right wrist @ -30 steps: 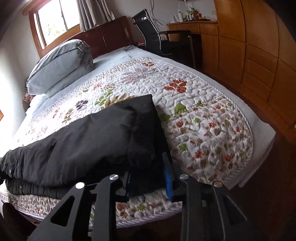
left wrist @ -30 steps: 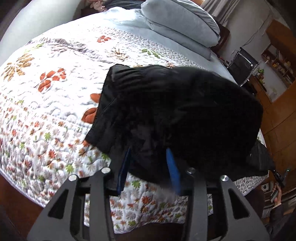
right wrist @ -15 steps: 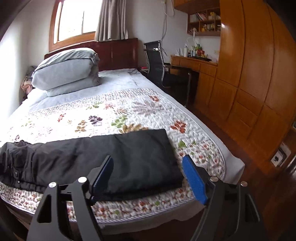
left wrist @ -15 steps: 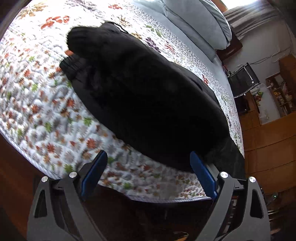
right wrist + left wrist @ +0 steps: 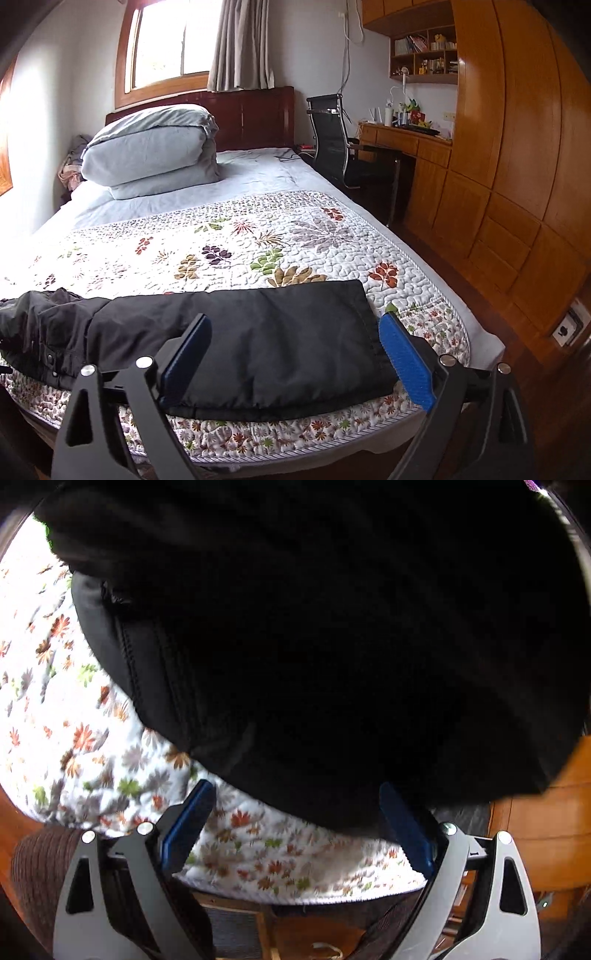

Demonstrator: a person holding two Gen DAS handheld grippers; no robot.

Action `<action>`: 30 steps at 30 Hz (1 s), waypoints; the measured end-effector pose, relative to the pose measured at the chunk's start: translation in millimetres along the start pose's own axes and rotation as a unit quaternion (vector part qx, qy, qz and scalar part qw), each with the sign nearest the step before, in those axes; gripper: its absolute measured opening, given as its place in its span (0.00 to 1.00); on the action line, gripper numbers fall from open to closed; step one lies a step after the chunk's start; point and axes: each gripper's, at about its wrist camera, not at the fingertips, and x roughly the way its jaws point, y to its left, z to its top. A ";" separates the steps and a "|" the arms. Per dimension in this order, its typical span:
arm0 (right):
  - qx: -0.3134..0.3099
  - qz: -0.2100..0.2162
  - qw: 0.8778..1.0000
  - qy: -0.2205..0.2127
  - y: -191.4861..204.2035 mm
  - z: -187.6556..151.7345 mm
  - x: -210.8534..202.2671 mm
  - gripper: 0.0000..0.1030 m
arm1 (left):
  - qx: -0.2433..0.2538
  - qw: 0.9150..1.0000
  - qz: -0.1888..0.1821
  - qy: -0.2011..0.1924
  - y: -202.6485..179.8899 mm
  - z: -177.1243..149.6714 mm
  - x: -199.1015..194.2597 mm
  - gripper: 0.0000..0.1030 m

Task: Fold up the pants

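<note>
Pants (image 5: 236, 339) lie flat across the near edge of the quilt (image 5: 258, 243), just ahead of the right gripper (image 5: 295, 354). They are folded lengthwise into a long band. The hem end sits ahead and slightly right of that gripper; the bunched waist end trails off to its left.

Right gripper: jaws opening, blue pads wide apart with nothing pinched. Cloth shows in the gap, but the gripper hovers short of it — no contact visible.

Left gripper (image 5: 295, 827): jaws spread wide, nothing clamped. It points steeply down, with the pants (image 5: 314, 627) filling nearly everything ahead of and above it. A seam or zip line shows ahead and left. Its right pad (image 5: 404, 827) is at the cloth's edge; I cannot tell whether it touches.

Judgement — lengthwise fold done, crosswise fold yet to come.

Risks:
- The left view is almost all black cloth, so layer edges are hard to read. A blind close could catch only the top layer and peel the fold open.
- The waist end looks rumpled, so folding over it would probably leave a lopsided bundle.
- The pants lie close to the bed's near edge. A drag toward the grippers may pull them off.
- The fabric looks slick, and a shallow pinch at the hem could slip when lifted.
</note>
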 end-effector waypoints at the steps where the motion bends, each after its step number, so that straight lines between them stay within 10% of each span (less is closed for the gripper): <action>1: 0.002 -0.001 1.000 0.002 -1.1 -1.2 0.6 0.90 | 0.000 1.000 -0.001 -0.002 -1.9 2.1 1.4 0.88; 7: 0.008 -0.009 1.000 0.017 -6.9 -9.2 8.6 0.90 | 0.015 0.999 0.020 -0.019 -17.3 11.9 4.4 0.62; 14: 0.069 0.025 0.995 0.063 -30.0 -26.3 32.7 0.93 | -0.005 1.000 0.003 -0.028 -12.8 1.3 -1.5 0.71; 21: 0.236 0.064 0.960 0.135 -98.5 -69.7 70.4 0.92 | -0.038 0.998 -0.012 -0.044 -4.2 -27.7 -24.0 0.80; 30: 0.298 0.110 0.929 0.188 -108.6 -82.5 126.4 0.60 | -0.043 0.996 -0.049 -0.060 -2.0 -40.9 -28.2 0.81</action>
